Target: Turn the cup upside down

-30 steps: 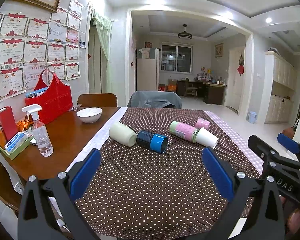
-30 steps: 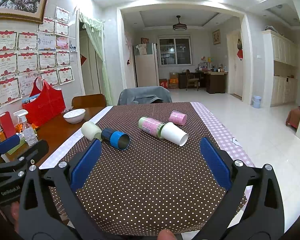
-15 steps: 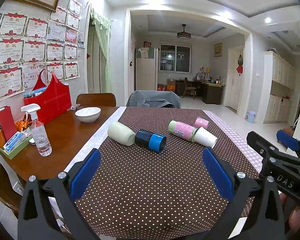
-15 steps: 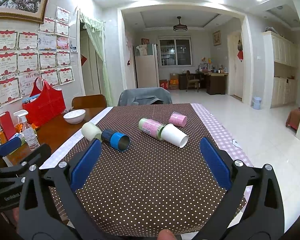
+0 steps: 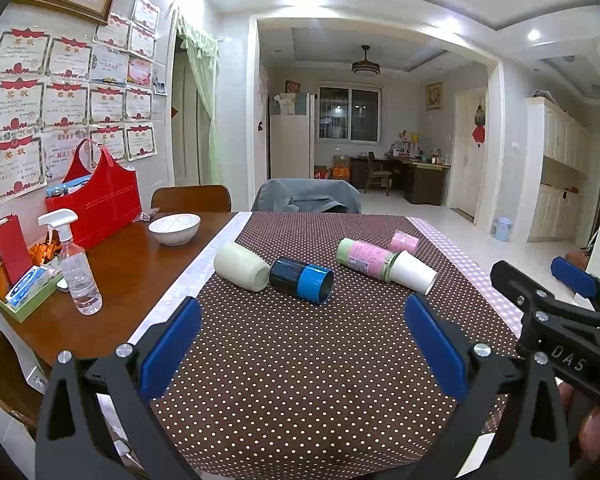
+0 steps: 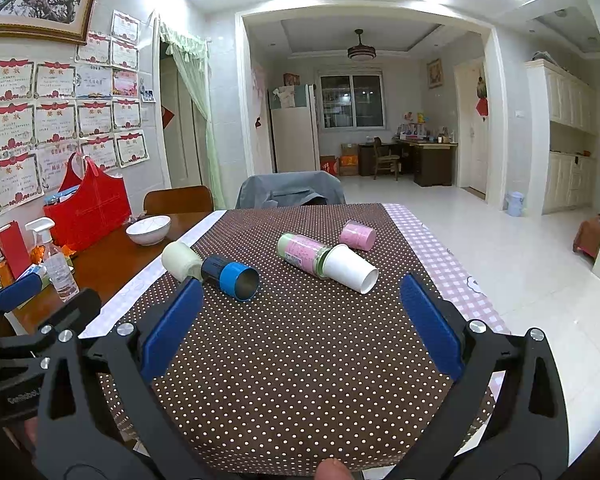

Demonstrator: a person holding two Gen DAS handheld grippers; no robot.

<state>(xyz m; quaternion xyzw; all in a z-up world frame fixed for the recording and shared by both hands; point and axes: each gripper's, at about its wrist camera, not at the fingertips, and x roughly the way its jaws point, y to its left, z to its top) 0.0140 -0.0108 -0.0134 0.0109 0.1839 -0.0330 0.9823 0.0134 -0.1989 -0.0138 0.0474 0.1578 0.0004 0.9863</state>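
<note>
**Desk:** Anything different from a second ago?

**Field:** Hardly. Holds the left gripper [image 5: 302, 312] low over the near edge of the brown white-dotted tablecloth [image 5: 300, 380], with jaws spread wide and pinching nothing. Same for the right gripper [image 6: 300, 292]: spread wide, empty, level beside it. Drifts by a hair only, no closer to the cups.

**Desk:** And mid-table?

**Field:** Leaves five cups lying on their sides, unmoved. Nearest, a black metal cup with a blue band [image 5: 300, 280], mouth toward the cameras, base against a cream plastic cup [image 5: 240, 266]. To the right, a white paper cup [image 5: 414, 278] set against a green-and-pink printed cup [image 5: 362, 258]. Just behind those, a small pink cup [image 5: 404, 241]. Farther left, on bare wood, a white ceramic bowl [image 5: 174, 228].

**Desk:** Meaning for the job?

**Field:** Looks like a pause before the reach. No cup lifted, none inverted; all the flipping still ahead. Cannot tell which cup goes first. Probably the black-and-blue one, being nearest, though still well apart from both grippers.
</note>
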